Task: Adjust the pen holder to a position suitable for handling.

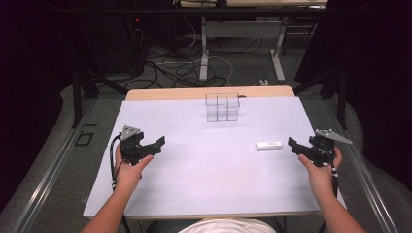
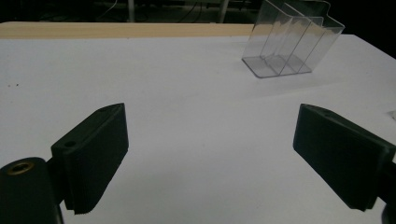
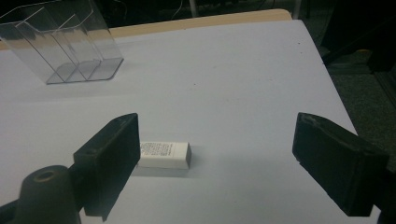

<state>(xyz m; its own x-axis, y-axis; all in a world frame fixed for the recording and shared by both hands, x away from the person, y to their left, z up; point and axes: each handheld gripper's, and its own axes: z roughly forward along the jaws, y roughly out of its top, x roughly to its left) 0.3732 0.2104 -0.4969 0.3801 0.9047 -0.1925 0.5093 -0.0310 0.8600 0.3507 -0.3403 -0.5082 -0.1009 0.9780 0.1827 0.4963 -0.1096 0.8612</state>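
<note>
From above, the white surface (image 1: 204, 160) is lying mostly bare, with the left tool (image 1: 158, 144) hovering near its left edge and the right tool (image 1: 295, 144) near its right edge, both wide and holding nothing, while the white eraser (image 1: 268, 144) is resting just beside the right tool and the clear organizer (image 1: 222, 107) is standing well apart near the far edge. Along the left tool's jaws, bare surface is stretching toward the organizer (image 2: 292, 42) at upper right. Along the right tool's jaws, the eraser (image 3: 164, 155) is lying beside the left jaw, its label print too small to read.
</note>
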